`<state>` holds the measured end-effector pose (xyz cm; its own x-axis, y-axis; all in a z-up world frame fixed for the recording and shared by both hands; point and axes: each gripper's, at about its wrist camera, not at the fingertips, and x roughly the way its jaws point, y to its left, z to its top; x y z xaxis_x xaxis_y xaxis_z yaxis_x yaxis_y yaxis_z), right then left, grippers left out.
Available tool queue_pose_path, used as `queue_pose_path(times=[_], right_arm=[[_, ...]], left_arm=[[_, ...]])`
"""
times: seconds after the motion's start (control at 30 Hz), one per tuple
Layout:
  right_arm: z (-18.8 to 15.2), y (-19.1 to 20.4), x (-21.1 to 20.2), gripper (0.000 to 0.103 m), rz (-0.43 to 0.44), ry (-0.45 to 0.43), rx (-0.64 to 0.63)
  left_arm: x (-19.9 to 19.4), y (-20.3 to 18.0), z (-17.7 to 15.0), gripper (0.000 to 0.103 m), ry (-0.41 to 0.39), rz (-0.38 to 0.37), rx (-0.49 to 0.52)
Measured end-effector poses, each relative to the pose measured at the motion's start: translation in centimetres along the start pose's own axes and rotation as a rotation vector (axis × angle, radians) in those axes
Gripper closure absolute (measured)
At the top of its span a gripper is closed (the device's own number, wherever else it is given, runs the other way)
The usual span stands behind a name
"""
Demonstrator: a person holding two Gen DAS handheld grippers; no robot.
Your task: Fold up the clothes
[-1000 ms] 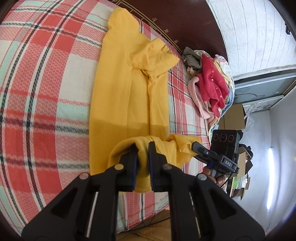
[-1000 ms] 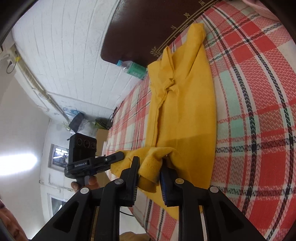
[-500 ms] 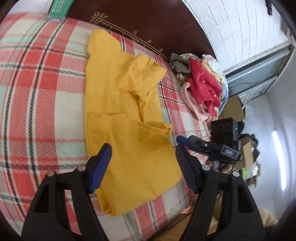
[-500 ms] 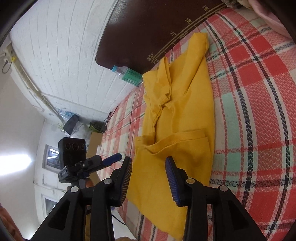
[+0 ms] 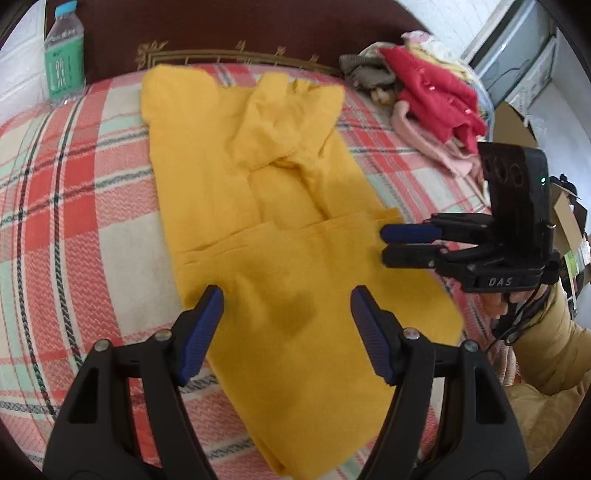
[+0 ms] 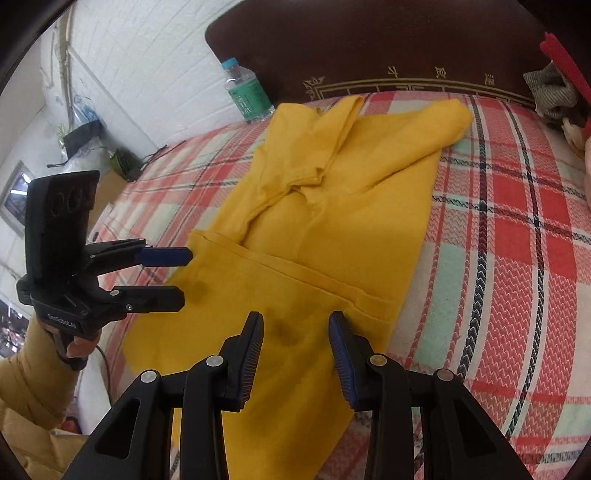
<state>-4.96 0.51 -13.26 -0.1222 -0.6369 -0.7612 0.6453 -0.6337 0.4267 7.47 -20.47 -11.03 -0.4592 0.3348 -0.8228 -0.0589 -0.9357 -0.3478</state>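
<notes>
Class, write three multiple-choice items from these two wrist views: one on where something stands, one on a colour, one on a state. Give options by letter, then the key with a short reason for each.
1. Where does the water bottle stand?
A. at the dark headboard, beside the far end of the garment
B. on the pile of clothes
C. between the fingers of the left claw

2. What colour is the garment spread on the plaid bedspread?
A. red
B. yellow
C. grey

3. How is the garment's near end?
A. pinched in both claws
B. hanging off the bed
C. folded up over the middle, lying free

Key: 1 A, the bottle is upright against the headboard. 2 B, yellow cloth; the red one lies in the pile of clothes. 3 C, a hem edge crosses the cloth, and the left claw and right claw gape with nothing between the pads.
</notes>
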Motion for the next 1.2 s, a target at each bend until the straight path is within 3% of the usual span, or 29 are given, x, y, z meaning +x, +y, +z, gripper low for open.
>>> queue_pose_path(times=[0.17, 0.3, 0.33, 0.5, 0.73, 0.97, 1.0, 1.03, 1.1, 1.2], right_arm=[[-0.1, -1.0, -0.1, 0.066, 0.008, -0.002, 0.015], [-1.1, 0.3, -2.9, 0.052, -0.006, -0.042, -0.054], [-1.7, 0.8, -3.7, 0.046, -0.007, -0.049, -0.084], [-5.6, 4.9, -5.8, 0.038, -0.046, -0.028, -0.295], [-10.1, 9.6, -3.7, 0.033, -0.206, 0.039, -0.574], [-11.7, 10.4, -0.7, 0.033, -0.368, 0.04, -0.754], [-11.6, 10.3, -0.5, 0.037, -0.374, 0.034, -0.757], [-11.4, 10.3, -0.4, 0.053, -0.377, 0.031, -0.755], [-10.4, 9.7, -0.6, 0.068, -0.344, 0.039, -0.697], [-8.8, 8.7, -1.6, 0.078, -0.275, 0.039, -0.591]], left_arm=[[-0.4, 1.0, -0.4, 0.031, -0.025, -0.035, -0.019], [-2.8, -0.2, -2.0, 0.031, -0.085, 0.005, 0.053], [-3.4, -0.6, -2.5, 0.031, -0.098, 0.008, 0.076], [-5.4, -3.2, -5.7, 0.03, -0.11, 0.002, 0.203], [-5.3, -6.2, -9.1, 0.03, -0.085, -0.024, 0.318], [-3.9, -8.0, -10.2, 0.03, -0.06, 0.053, 0.416], [-3.7, -8.1, -10.3, 0.03, -0.058, 0.063, 0.423], [-3.6, -8.2, -10.4, 0.03, -0.056, 0.072, 0.43], [-3.3, -8.5, -10.5, 0.03, -0.053, 0.091, 0.449], [-3.2, -9.0, -10.6, 0.03, -0.053, 0.125, 0.489]])
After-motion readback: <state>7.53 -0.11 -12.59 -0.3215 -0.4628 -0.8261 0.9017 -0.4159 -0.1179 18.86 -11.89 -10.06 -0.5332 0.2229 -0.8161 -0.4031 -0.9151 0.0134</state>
